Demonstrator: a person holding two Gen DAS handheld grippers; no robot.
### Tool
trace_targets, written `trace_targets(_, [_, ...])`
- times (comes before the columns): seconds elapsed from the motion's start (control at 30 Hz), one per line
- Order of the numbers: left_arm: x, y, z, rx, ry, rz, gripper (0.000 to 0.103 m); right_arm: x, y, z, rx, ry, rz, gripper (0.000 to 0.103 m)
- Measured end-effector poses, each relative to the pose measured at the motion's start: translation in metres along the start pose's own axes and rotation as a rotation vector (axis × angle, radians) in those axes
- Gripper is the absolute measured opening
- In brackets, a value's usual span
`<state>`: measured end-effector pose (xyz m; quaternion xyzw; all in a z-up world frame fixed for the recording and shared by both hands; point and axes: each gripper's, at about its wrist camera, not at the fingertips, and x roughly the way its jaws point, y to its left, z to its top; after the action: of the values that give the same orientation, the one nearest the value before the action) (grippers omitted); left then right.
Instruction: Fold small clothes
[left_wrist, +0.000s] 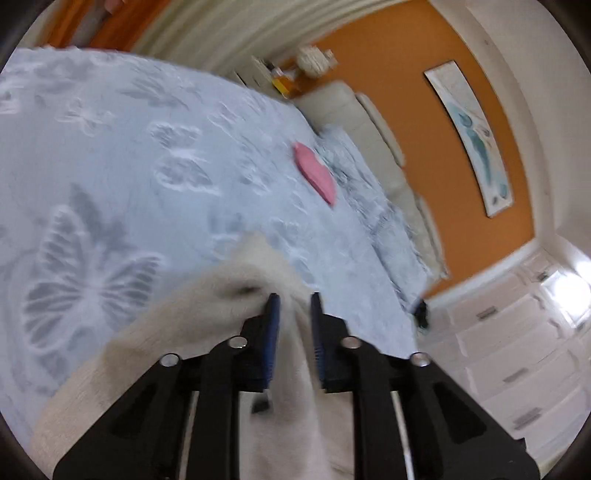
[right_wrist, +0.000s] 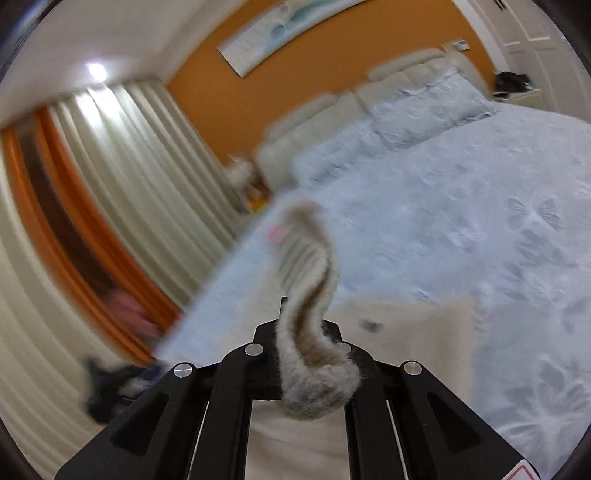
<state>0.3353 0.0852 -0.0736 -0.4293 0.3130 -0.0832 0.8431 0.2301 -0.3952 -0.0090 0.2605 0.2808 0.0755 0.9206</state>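
The bed (left_wrist: 129, 155) is covered by a pale blue bedspread with raised butterfly patterns. Behind it stand a cream padded headboard (left_wrist: 369, 122) and an orange wall (left_wrist: 424, 122) with a long framed picture (left_wrist: 476, 140); cream pleated curtains (right_wrist: 122, 155) hang at one side, white drawers (left_wrist: 517, 354) at the other.

A cream garment (left_wrist: 207, 306) lies on the bedspread, and a folded pink piece (left_wrist: 317, 173) rests near the pillows. The left gripper (left_wrist: 293, 301) stands partly open with cream cloth between its fingers — whether they press it, I cannot tell. The right gripper (right_wrist: 299, 325) is closed on a fuzzy beige sock (right_wrist: 314, 332), which curls upward.
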Motion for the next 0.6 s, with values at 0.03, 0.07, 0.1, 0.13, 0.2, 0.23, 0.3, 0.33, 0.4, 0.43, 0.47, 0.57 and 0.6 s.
trace_targets(0.03, [0.005,0.014,-0.009,-0.044,0.04,0.077,0.062,0.017,-0.019,-0.008,0.049,0.075,-0.041,0.006])
trace_targets(0.07, [0.008,0.026,-0.016,-0.081,0.076,0.114,0.071,0.039,-0.048,-0.026,0.128,0.179,-0.096,0.007])
trace_targets(0.1, [0.009,0.036,-0.023,-0.109,0.104,0.148,0.072,0.049,-0.063,-0.037,0.152,0.228,-0.127,0.007])
trace_targets(0.13, [0.004,0.045,-0.031,-0.105,0.118,0.158,0.068,0.055,-0.071,-0.046,0.153,0.261,-0.156,0.007])
trace_targets(0.2, [-0.011,0.039,-0.038,0.004,0.107,0.175,0.068,0.054,-0.078,-0.053,0.161,0.282,-0.157,0.007])
trace_targets(0.23, [-0.019,0.033,-0.041,0.057,0.11,0.196,0.071,0.05,-0.077,-0.052,0.17,0.274,-0.15,0.012])
trace_targets(0.3, [-0.043,0.023,-0.044,0.137,0.094,0.22,0.09,0.032,-0.069,-0.051,0.166,0.255,-0.164,0.025])
trace_targets(0.33, [-0.06,0.022,-0.043,0.159,0.067,0.244,0.097,0.022,-0.063,-0.053,0.155,0.245,-0.182,0.043])
trace_targets(0.4, [-0.079,0.028,-0.041,0.173,0.067,0.267,0.098,-0.014,-0.051,-0.064,0.129,0.232,-0.211,0.065])
trace_targets(0.43, [-0.085,0.034,-0.043,0.176,0.088,0.296,0.098,-0.026,-0.049,-0.072,0.12,0.238,-0.225,0.071])
trace_targets(0.47, [-0.089,0.043,-0.042,0.172,0.121,0.354,0.098,-0.045,-0.045,-0.085,0.101,0.259,-0.242,0.072])
trace_targets(0.57, [-0.099,0.08,-0.046,0.112,0.211,0.462,0.098,-0.088,-0.044,-0.136,0.107,0.396,-0.251,0.072])
trace_targets(0.6, [-0.105,0.09,-0.049,0.086,0.226,0.427,0.098,-0.101,-0.044,-0.155,0.14,0.46,-0.245,0.072])
